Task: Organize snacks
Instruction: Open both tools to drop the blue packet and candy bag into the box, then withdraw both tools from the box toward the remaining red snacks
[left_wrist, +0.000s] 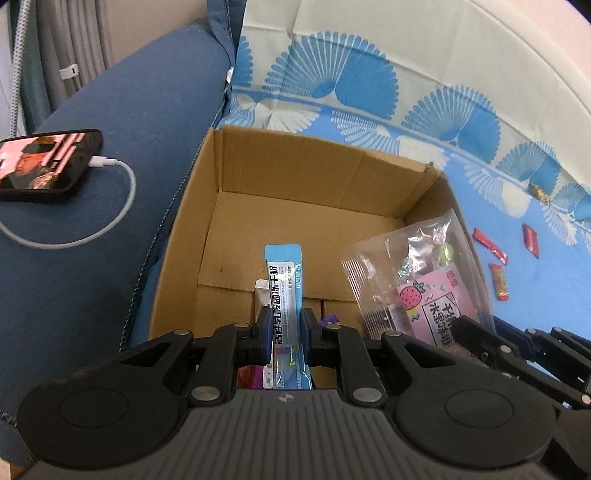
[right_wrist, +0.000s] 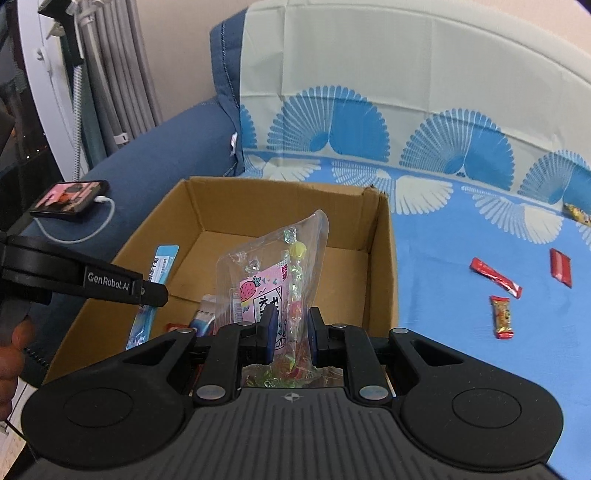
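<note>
Right wrist view: "GenRobot.AI"-marked left tongs clench a blue sachet; right tongs clench a strawberry-label candy bag.

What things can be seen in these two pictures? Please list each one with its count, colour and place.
box: one, brown cardboard, open, on the sofa
sachet: one, blue and white, in the left gripper, over the box
candy bag: one, clear with pink label, in the right gripper, over the box
loose snacks: about four, mostly red, on the cloth right of the box
cloth: one, blue and white, over the sofa seat
phone: one, black, on the armrest, white cable plugged in
left gripper: black, shut on sachet
right gripper: black, shut on candy bag
</note>
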